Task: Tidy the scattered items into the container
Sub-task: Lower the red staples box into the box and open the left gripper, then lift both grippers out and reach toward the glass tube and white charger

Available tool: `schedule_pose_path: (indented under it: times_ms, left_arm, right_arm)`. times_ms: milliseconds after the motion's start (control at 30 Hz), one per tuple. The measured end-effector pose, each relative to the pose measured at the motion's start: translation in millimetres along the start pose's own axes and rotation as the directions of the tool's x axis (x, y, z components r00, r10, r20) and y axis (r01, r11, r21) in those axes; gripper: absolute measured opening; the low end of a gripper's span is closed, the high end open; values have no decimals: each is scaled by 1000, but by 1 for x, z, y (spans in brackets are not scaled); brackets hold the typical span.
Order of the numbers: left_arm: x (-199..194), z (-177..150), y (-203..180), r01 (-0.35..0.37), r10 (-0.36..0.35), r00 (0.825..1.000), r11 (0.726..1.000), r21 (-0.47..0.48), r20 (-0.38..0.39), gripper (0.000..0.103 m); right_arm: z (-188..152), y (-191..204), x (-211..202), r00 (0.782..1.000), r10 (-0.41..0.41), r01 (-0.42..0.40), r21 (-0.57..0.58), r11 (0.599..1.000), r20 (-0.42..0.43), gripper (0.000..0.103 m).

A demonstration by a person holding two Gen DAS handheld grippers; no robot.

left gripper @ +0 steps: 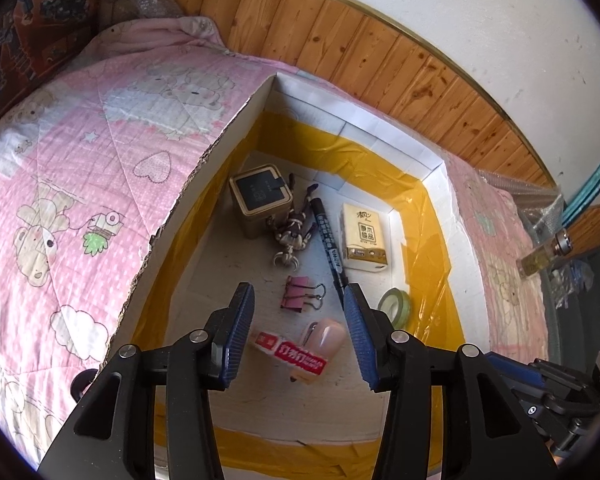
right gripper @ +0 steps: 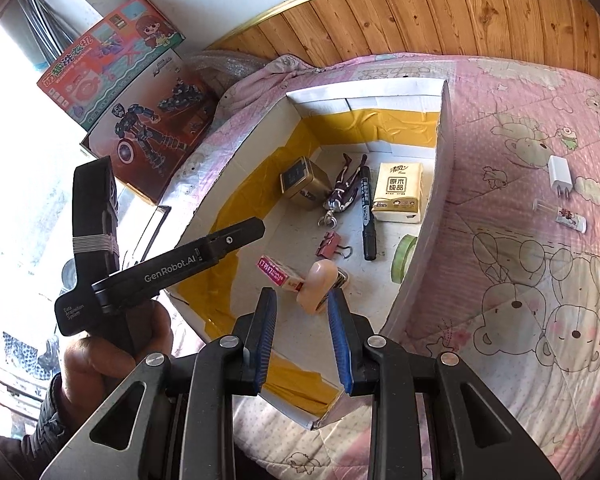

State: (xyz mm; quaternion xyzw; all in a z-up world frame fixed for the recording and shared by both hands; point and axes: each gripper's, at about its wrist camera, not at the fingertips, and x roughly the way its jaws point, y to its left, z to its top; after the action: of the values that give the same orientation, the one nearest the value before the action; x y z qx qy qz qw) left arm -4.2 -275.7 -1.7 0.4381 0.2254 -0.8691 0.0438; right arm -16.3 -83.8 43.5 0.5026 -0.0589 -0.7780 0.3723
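Pink quilted bed (right gripper: 532,280) carries the cardboard box (left gripper: 204,200); left tongs (left gripper: 300,334) spread above the stapler (left gripper: 324,344) inside (partly hidden). Right tongs (right gripper: 302,334) gape empty.

The left gripper (left gripper: 298,336) pointed steeply down, its blue-padded jaws spread apart with nothing pressed between them. The right gripper (right gripper: 302,336) tilted down likewise, its jaws parted more narrowly and empty. The left hand (right gripper: 100,356) gripped its tool's handle at near left.
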Motion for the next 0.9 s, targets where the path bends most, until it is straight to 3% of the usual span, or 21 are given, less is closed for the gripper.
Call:
schedule_pose_path:
  times_ms: [433,633,900]
  left_arm:
    - [-5,-3,-10,-18,17,999,999,49,30,49]
    - [-12,-12,-40,-10,1,998,989,146,62,49]
    - [-20,-20,-93,58,-66,997,979,194,37,49]
  right_arm:
    - [-2,-19,-7,1000,6,-7,40,999,20,29]
    - [1,-37,-26,998,-3,0,56,998,59,29]
    - [13,-89,-53,990,-75,59,129,990,121,30]
